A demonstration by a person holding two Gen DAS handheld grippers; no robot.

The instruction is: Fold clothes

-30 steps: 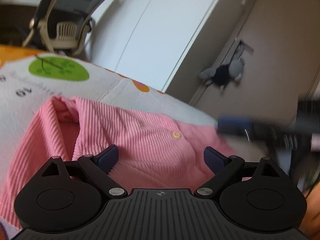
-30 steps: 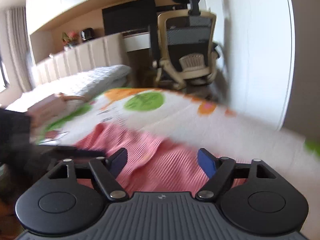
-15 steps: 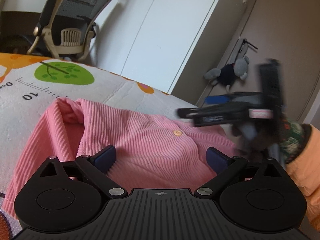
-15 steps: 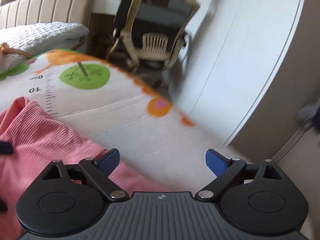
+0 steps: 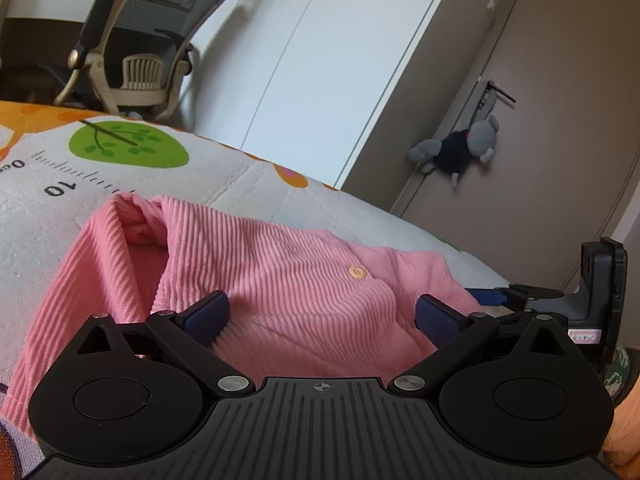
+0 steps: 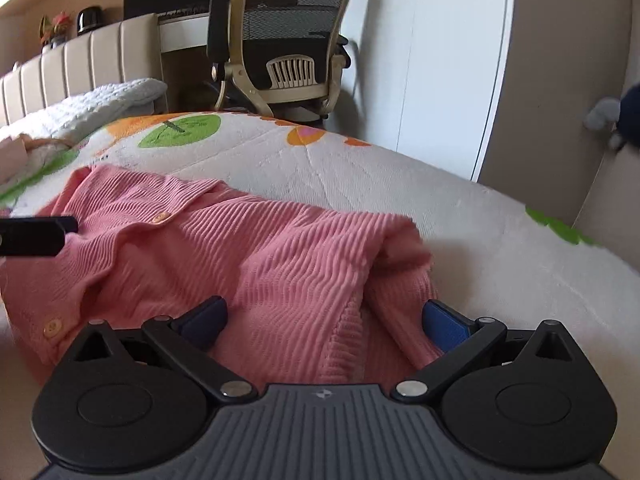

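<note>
over the pink cardigan (image 5: 280, 272), both grippers' fingers (image 5: 206, 314) spread wide.

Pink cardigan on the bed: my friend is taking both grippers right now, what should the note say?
Left gripper: open, holding nothing, low over the pink cardigan.
Right gripper: open, holding nothing, over the cardigan's bunched sleeve.
The cardigan lies rumpled on the printed mat, buttons facing up, one sleeve turned inward.
Done: no neat fold shows yet.
Left: probably smooth it flat, bring the sleeves in, then fold the body over.
</note>
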